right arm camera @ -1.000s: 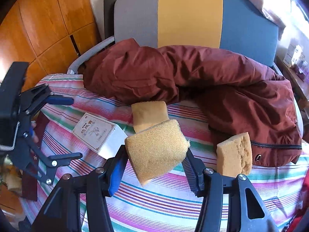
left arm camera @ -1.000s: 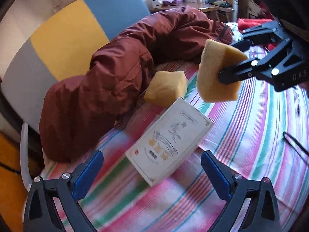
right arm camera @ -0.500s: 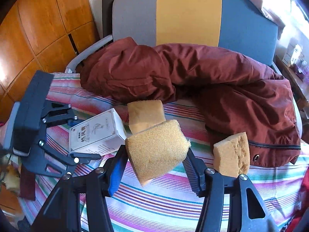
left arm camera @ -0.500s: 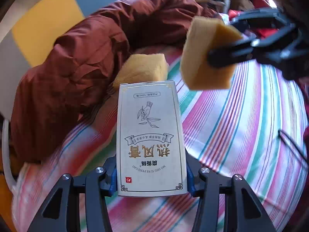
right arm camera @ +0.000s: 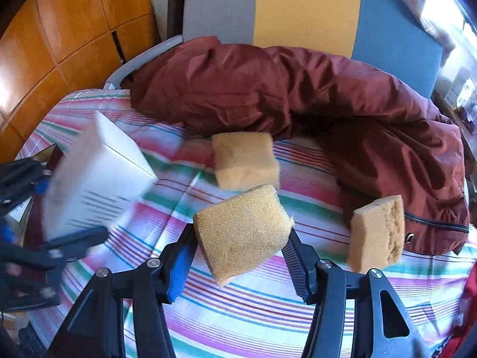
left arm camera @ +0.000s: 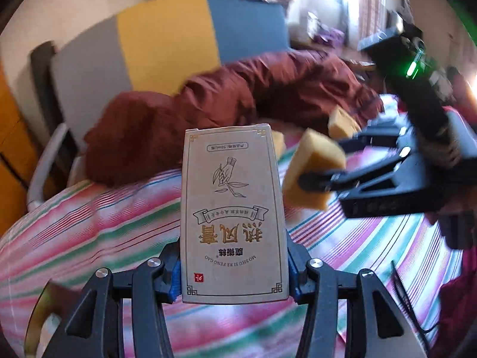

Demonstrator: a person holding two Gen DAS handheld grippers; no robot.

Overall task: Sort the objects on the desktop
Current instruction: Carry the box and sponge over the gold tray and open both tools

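Note:
My left gripper (left arm camera: 234,271) is shut on a white carton box (left arm camera: 232,214) with gold print and holds it up above the striped cloth (left arm camera: 89,226). The box also shows blurred in the right wrist view (right arm camera: 95,179), at the left. My right gripper (right arm camera: 238,256) is shut on a yellow sponge (right arm camera: 243,229) held above the cloth; it shows in the left wrist view (left arm camera: 313,173) to the right of the box. Two more sponges lie on the cloth: one (right arm camera: 246,159) by the jacket, one (right arm camera: 377,232) standing at the right.
A dark red jacket (right arm camera: 298,95) lies across the back of the striped cloth (right arm camera: 268,307). Behind it is a grey, yellow and blue headboard (right arm camera: 307,6). Wooden cupboard doors (right arm camera: 59,29) stand at the left. A dark item (left arm camera: 459,313) lies at the cloth's right edge.
My left gripper closed on the box and lifted it off the cloth, swinging left and up. My right gripper kept holding its sponge almost still.

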